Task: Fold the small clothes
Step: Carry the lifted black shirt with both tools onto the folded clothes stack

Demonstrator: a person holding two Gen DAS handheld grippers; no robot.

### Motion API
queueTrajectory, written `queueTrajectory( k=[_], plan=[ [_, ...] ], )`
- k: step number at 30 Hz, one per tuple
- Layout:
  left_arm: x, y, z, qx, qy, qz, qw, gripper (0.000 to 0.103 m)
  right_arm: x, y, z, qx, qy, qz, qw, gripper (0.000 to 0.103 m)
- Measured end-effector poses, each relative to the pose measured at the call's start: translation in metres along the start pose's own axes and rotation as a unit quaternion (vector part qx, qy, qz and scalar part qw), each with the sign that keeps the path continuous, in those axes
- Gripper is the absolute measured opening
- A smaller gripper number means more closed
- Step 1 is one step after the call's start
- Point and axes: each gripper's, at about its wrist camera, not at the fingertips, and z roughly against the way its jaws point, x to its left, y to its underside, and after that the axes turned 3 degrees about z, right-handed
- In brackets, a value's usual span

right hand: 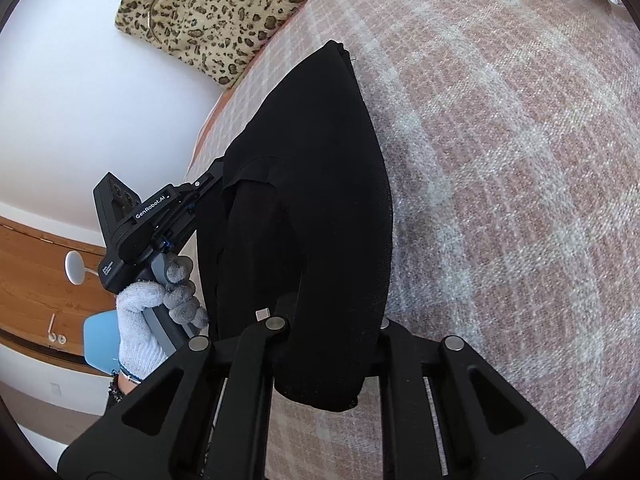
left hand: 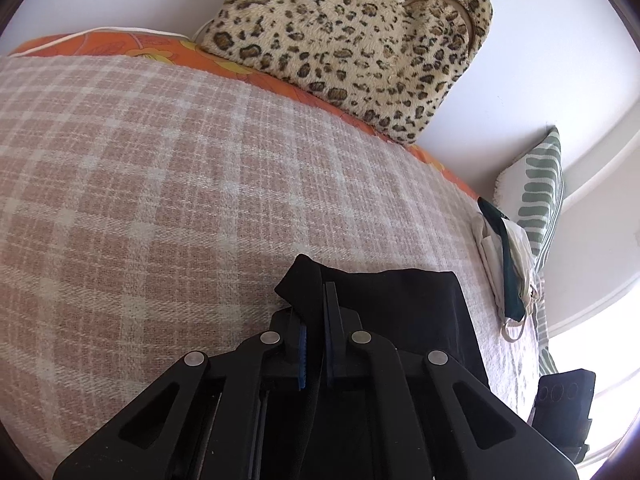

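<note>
Garment [left hand: 400, 300] spread on blanket [left hand: 160, 200] over bed, near edge pinched in left gripper [left hand: 316, 308] at left corner and right gripper [right hand: 320, 320] at right. Cushion [left hand: 352, 32] behind, against wall. Folded clothes [left hand: 504, 272] right of garment at blanket edge; pillow [left hand: 540, 196] beyond those. Gloved hand [right hand: 160, 312] left of garment.

The black garment [right hand: 312, 208] hides the right hand-held gripper's [right hand: 320, 320] fingertips, seemingly clamped.
</note>
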Motion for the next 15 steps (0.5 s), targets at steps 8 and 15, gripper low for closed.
queueTrajectory(
  k=[8, 15],
  plan=[
    [-0.010, -0.004, 0.015, -0.027, -0.004, -0.020, 0.9994, 0.004, 0.025, 0.003, 0.003, -0.009, 0.064, 0.083, 0.994, 0.009],
    [-0.020, -0.003, 0.033, -0.047, 0.006, -0.027, 0.9985, 0.004, 0.055, 0.004, 0.014, -0.032, 0.102, 0.156, 0.982, 0.009]
  ],
)
